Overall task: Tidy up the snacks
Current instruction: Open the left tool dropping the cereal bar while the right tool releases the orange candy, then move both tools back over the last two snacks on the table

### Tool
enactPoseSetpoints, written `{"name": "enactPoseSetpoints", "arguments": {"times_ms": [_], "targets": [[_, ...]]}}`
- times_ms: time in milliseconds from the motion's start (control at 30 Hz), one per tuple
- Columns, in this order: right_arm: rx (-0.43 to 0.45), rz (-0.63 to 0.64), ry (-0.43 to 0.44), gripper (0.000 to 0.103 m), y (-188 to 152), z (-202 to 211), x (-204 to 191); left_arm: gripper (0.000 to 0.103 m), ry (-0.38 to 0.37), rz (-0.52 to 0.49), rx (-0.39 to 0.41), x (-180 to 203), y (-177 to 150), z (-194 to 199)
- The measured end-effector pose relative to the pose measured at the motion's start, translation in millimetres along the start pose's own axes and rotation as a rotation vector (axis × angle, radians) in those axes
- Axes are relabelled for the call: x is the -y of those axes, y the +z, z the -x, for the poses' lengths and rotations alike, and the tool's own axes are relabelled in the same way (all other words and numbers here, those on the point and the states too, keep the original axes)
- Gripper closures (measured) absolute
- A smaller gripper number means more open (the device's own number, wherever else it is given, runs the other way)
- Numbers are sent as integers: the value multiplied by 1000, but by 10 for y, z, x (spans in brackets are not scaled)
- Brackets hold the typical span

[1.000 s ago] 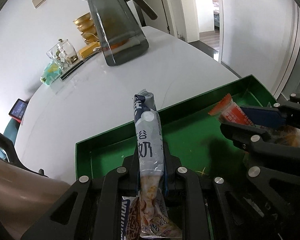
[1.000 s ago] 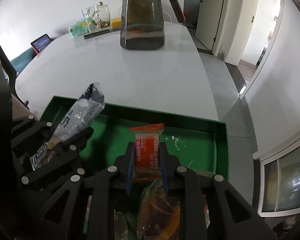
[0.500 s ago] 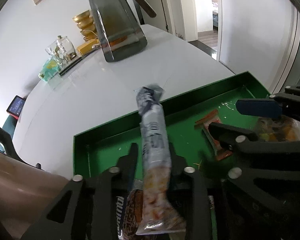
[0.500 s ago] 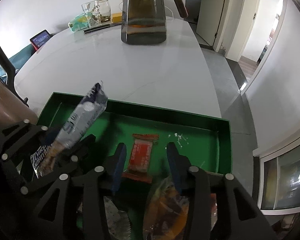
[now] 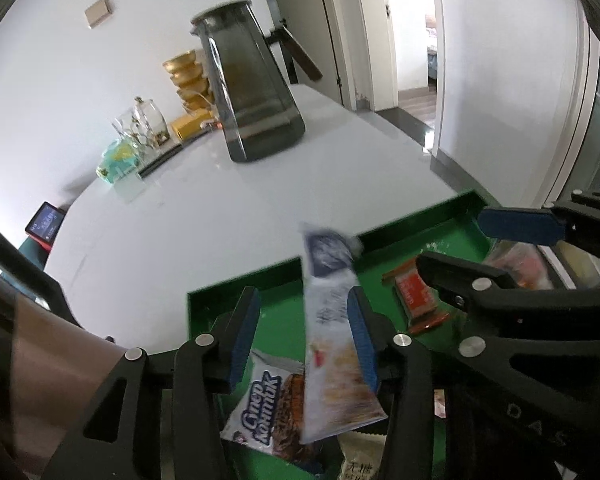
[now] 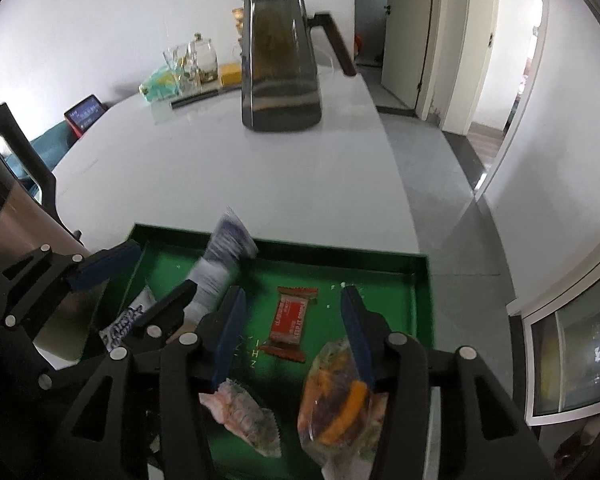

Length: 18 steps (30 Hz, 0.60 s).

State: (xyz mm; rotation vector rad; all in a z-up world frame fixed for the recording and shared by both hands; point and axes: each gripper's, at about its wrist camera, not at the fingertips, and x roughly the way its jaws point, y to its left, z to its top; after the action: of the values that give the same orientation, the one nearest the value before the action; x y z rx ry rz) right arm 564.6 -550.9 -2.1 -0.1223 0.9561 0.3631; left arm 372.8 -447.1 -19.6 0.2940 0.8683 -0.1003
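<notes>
A green tray (image 5: 420, 222) (image 6: 424, 280) sits at the table's near edge. My left gripper (image 5: 304, 312) is open over its left part. A long grey-white snack packet (image 5: 332, 320), blurred, leans against the right finger and is not clamped; it also shows in the right wrist view (image 6: 220, 268). My right gripper (image 6: 290, 320) is open and empty over the tray. An orange snack bar (image 6: 292, 322) (image 5: 416, 300) lies flat on the tray floor between its fingers. A white chocolate-wafer packet (image 5: 268, 412) lies in the tray under my left gripper.
A dark glass pitcher (image 6: 280, 60) stands on the white table (image 6: 220, 168) beyond the tray. Glassware and a yellow box (image 6: 228, 72) are at the back. Clear bags of snacks (image 6: 336, 400) and a pinkish packet (image 6: 244, 412) lie in the near tray. A chair back (image 6: 24, 152) is left.
Both grippers opened. The orange bar dropped from the right gripper onto the tray floor. The grey-white packet slipped free of the left gripper and tilts right. Both grippers pulled back and up.
</notes>
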Motion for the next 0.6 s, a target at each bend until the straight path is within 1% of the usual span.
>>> {"name": "enactPoseSetpoints", "arguments": {"times_ms": [33,67,100,133,200,400,500,600], "targets": [[12,-4,-1,56,5,71,-2,63,-2,3,7,-14,9,53],[23,-8,-5,48,9,137,-5,63,-2,7,15,-29,20,103],[37,-10,-12,37,14,216,-9,62,-5,12,24,-45,33,174],[52,-12,-17,35,20,295,-15,58,-10,15,33,-57,40,229],[70,-11,-22,34,21,436,-36,55,-15,10,56,-64,56,359],[132,-22,-44,34,-4,886,-96,55,-21,14,110,-152,94,751],[189,-30,-53,34,-1,1190,-134,54,-33,24,157,-247,119,1058],[274,-40,-65,34,-14,1603,-195,54,-49,23,216,-353,89,1404]]}}
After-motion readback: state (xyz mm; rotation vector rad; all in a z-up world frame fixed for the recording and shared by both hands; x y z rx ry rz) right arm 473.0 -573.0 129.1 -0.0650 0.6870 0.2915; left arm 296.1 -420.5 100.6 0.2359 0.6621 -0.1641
